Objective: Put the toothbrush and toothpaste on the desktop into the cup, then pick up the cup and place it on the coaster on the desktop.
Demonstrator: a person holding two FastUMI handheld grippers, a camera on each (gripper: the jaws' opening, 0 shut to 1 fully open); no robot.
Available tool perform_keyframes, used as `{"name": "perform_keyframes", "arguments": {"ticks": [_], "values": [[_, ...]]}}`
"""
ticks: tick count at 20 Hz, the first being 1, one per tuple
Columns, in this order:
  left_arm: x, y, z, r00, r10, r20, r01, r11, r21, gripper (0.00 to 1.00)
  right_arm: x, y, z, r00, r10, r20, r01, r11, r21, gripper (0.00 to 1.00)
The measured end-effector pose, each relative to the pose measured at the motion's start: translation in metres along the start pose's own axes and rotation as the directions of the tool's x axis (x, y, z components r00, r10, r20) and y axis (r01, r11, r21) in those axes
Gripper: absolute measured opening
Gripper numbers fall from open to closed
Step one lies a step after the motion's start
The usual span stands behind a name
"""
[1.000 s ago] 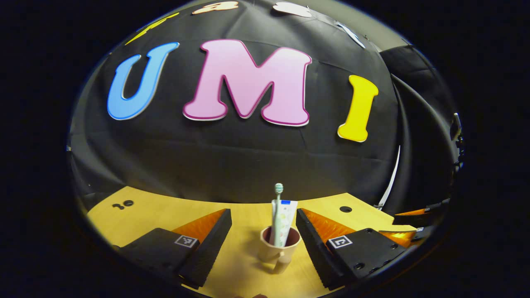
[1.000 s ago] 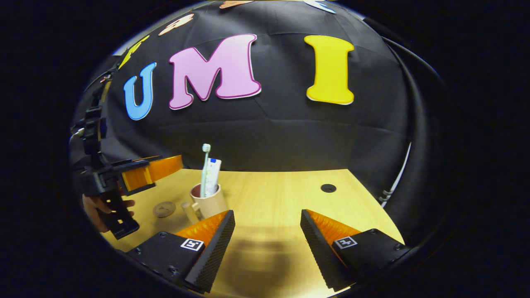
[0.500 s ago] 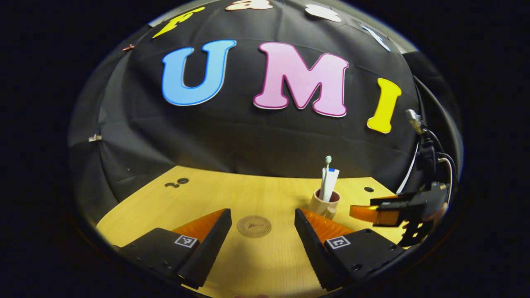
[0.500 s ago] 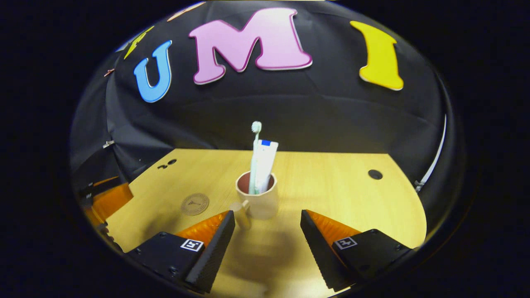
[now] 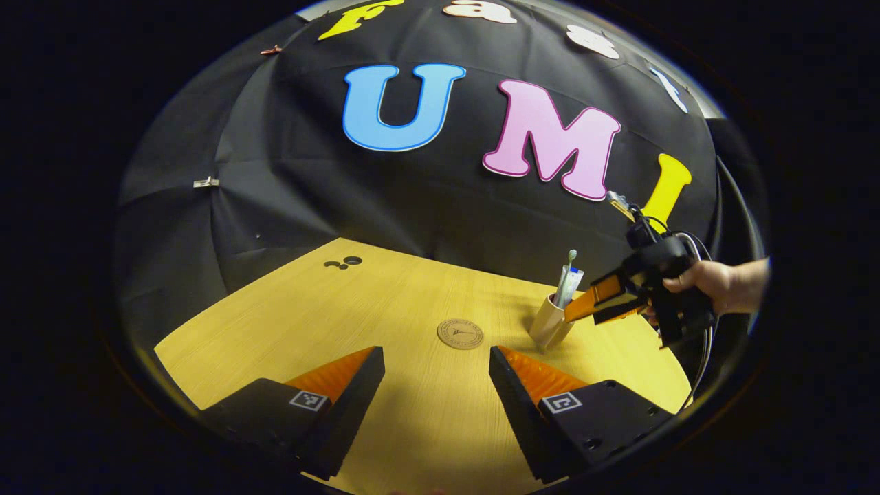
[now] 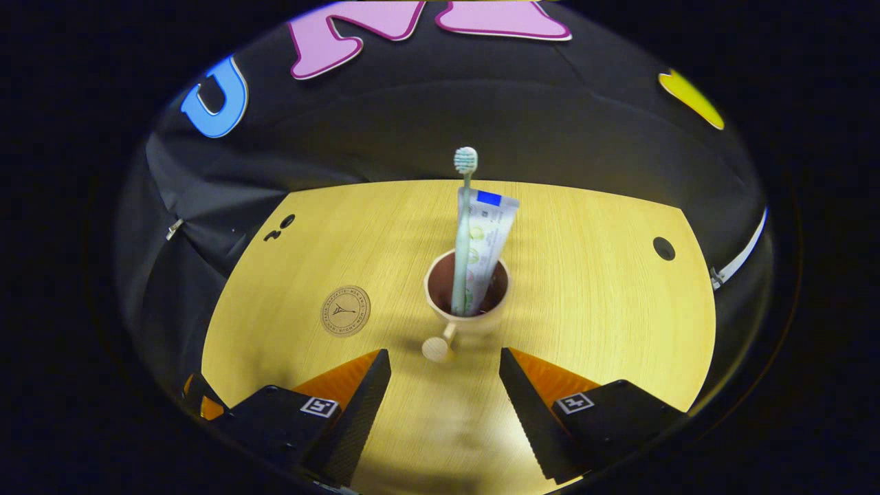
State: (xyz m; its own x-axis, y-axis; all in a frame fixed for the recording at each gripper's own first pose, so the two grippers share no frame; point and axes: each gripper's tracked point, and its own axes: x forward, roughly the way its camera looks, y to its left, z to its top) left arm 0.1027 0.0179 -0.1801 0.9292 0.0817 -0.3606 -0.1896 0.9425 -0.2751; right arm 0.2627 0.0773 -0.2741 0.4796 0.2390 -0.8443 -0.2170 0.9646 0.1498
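Closing in from above, the right gripper [image 6: 445,364] hangs with its fingers spread and empty, the handle of the cup [image 6: 467,302] pointing back into the gap between them. A second ago that same cup sat off to its left; the gripper has since swung round and dropped to face it squarely, a sign that the pick-up is likely next. The toothbrush [image 6: 462,227] and toothpaste [image 6: 485,240] stand upright inside the cup, so the first half of the task looks finished. The coaster [image 6: 346,311] lies bare on the desktop [image 6: 591,289], near the cup's left and apart from it, with open wood between them for the carry. In the left gripper view, the left gripper [image 5: 436,364], which had framed the cup a second ago, has pulled away and now hovers wide open with the coaster just beyond its tips. Farther off, a hand [image 5: 708,278] brings the right gripper to the cup. Cup and coaster stand well inside the desktop's far edge.
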Motion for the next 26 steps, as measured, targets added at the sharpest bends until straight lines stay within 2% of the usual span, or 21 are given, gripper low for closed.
{"name": "perform_keyframes", "arguments": {"ticks": [4, 7, 10, 13, 14, 16, 18, 20, 21, 23, 26], "values": [[-0.009, 0.022, -0.008, 1.000, 0.006, -0.029, -0.006, 1.000, 0.000, 0.97, 0.019, 0.006, 0.008, 0.993, -0.038, -0.115, 0.042, 0.999, 0.026, 0.98], [-0.017, 0.035, -0.004, 1.000, 0.018, -0.016, -0.018, 1.000, 0.012, 0.97, 0.029, 0.009, -0.007, 0.971, -0.049, -0.233, 0.080, 0.989, 0.126, 0.98], [-0.019, 0.046, -0.005, 0.999, 0.029, -0.014, -0.029, 1.000, 0.000, 0.97, 0.041, -0.004, -0.005, 0.959, -0.098, -0.265, 0.142, 0.978, 0.151, 0.97], [-0.024, 0.055, -0.009, 0.999, 0.046, -0.017, -0.046, 0.999, -0.011, 0.97, 0.056, -0.008, -0.016, 0.935, -0.109, -0.336, 0.184, 0.962, 0.202, 0.97], [-0.025, 0.056, -0.012, 0.998, 0.052, -0.019, -0.052, 0.999, -0.014, 0.97, 0.064, -0.011, -0.012, 0.939, -0.118, -0.324, 0.195, 0.957, 0.216, 0.97], [-0.028, 0.060, -0.017, 0.998, 0.062, -0.028, -0.062, 0.998, -0.021, 0.97, 0.075, -0.019, -0.006, 0.941, -0.150, -0.304, 0.225, 0.947, 0.228, 0.94], [-0.029, 0.063, -0.021, 0.997, 0.072, -0.041, -0.073, 0.997, -0.028, 0.97, 0.082, -0.021, -0.013, 0.930, -0.144, -0.338, 0.239, 0.937, 0.257, 0.93], [-0.032, 0.062, -0.023, 0.996, 0.080, -0.043, -0.081, 0.996, -0.032, 0.97, 0.089, -0.024, -0.022, 0.914, -0.138, -0.382, 0.255, 0.927, 0.276, 0.88], [-0.032, 0.062, -0.023, 0.996, 0.082, -0.043, -0.084, 0.996, -0.033, 0.97, 0.095, -0.025, -0.022, 0.914, -0.142, -0.380, 0.260, 0.924, 0.280, 0.82], [-0.031, 0.062, -0.024, 0.995, 0.084, -0.048, -0.086, 0.996, -0.033, 0.97, 0.098, -0.027, -0.022, 0.912, -0.146, -0.384, 0.266, 0.923, 0.280, 0.82], [-0.030, 0.060, -0.025, 0.995, 0.085, -0.048, -0.086, 0.996, -0.023, 0.97, 0.102, -0.027, -0.037, 0.895, -0.157, -0.418, 0.268, 0.937, 0.222, 0.73]]}}
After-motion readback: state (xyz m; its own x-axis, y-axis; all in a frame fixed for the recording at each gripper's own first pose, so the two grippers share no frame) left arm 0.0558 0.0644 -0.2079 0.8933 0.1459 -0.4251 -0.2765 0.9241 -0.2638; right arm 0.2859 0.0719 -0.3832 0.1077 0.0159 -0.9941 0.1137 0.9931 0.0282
